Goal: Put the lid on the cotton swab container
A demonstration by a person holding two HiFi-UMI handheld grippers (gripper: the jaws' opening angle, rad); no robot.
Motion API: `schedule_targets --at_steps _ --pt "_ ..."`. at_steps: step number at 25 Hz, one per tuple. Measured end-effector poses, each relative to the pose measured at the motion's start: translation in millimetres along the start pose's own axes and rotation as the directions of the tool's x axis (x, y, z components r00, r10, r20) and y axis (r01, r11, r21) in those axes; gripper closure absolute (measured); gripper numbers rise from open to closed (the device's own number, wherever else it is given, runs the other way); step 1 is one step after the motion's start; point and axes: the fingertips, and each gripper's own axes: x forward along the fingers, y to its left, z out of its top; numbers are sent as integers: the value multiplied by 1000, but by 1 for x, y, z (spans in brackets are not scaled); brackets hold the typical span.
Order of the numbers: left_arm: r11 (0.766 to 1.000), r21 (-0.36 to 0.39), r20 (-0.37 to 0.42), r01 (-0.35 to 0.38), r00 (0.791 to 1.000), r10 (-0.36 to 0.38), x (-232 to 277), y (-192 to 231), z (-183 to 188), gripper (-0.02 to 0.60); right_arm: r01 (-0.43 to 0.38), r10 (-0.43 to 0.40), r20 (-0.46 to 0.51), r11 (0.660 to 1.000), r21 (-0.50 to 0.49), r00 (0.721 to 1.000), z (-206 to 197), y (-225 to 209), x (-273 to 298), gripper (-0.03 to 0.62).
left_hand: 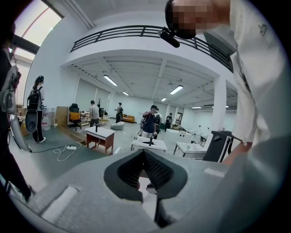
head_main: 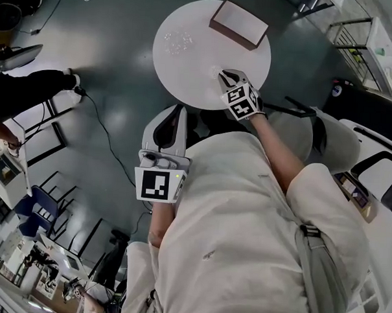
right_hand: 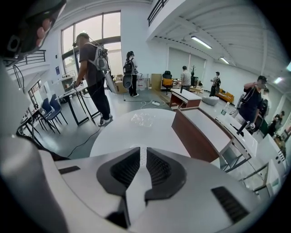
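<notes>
Round white table (head_main: 186, 81) on a grey-green floor (head_main: 116, 52), in a big bright room with people (right_hand: 93, 73) and desks (left_hand: 102, 136). Brown box with a white top (head_main: 239, 23) at the far edge of the table. Clear crinkly plastic thing (head_main: 177, 41) near the left edge. Small clear round thing (head_main: 216, 72) by the near edge, just in front of the right gripper (head_main: 227, 76). Cannot tell which is the lid. Right gripper's jaws almost together, just a thin slit, nothing between them. Left gripper (head_main: 170, 116) off the table, over the floor, jaws closed and empty.
</notes>
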Motion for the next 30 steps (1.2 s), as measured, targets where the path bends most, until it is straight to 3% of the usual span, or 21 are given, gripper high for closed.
schedule_targets --at_steps 7,16,30 --pt "1000 7 15 7 1000 -7 -5 5 5 574 4 -5 42 1000 25 999 13 0 -18 560" --pt "991 26 -1 131 991 -131 -16 0 7 574 67 -78 96 992 108 992 29 14 -54 579" --pt "960 38 -6 278 961 -278 -129 20 -29 574 190 -233 109 932 308 966 11 115 -113 585"
